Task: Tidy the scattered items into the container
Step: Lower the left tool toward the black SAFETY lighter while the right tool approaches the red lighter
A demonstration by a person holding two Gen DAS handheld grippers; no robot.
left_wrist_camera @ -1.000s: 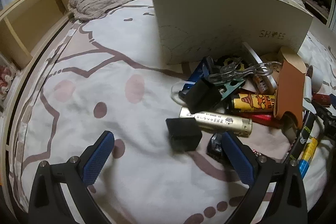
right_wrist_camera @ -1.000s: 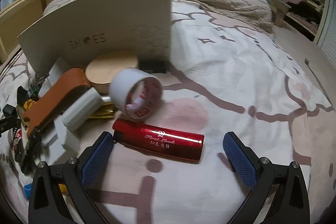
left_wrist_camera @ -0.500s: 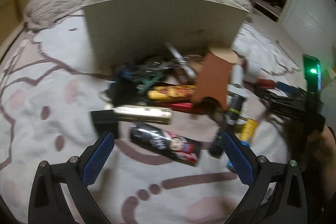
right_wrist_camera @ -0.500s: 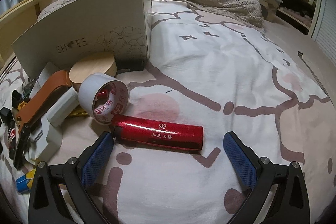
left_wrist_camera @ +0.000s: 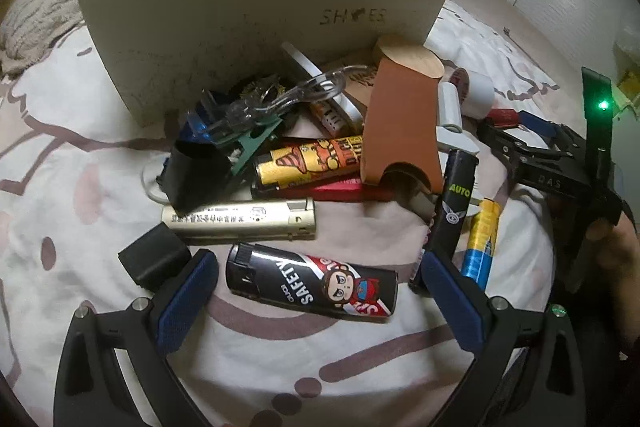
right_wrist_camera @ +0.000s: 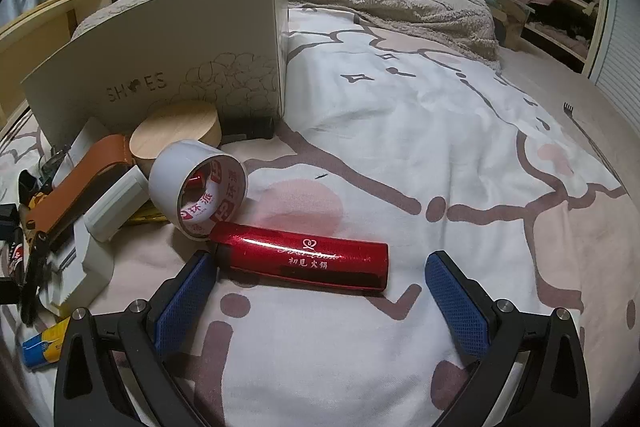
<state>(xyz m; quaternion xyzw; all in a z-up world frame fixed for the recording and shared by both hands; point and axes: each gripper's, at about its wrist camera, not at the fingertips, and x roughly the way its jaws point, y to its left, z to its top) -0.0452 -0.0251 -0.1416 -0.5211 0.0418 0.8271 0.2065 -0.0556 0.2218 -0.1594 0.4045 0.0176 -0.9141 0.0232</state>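
A cream shoe box (left_wrist_camera: 256,11) (right_wrist_camera: 160,67) stands on the bed behind a heap of small items. My left gripper (left_wrist_camera: 318,291) is open, its blue pads on either side of a black cartoon lighter (left_wrist_camera: 312,285) lying flat. Behind that lie a gold lighter (left_wrist_camera: 240,221), a yellow lighter (left_wrist_camera: 308,163) and a brown leather case (left_wrist_camera: 400,131). My right gripper (right_wrist_camera: 320,287) is open just in front of a red lighter (right_wrist_camera: 304,259) lying crosswise. A white tape roll (right_wrist_camera: 196,187) leans beside the red lighter.
A black cube (left_wrist_camera: 154,259) sits by the left pad. A black AUTO lighter (left_wrist_camera: 454,211) and a blue-yellow lighter (left_wrist_camera: 480,243) lie at the right. A round wooden lid (right_wrist_camera: 176,131) leans at the box. A fuzzy blanket (right_wrist_camera: 400,3) lies behind; the person's hand (left_wrist_camera: 616,247) holds the other gripper.
My left gripper has swung right and moved in, so the black cartoon lighter now lies between its pads. My right gripper has edged closer to the red lighter.
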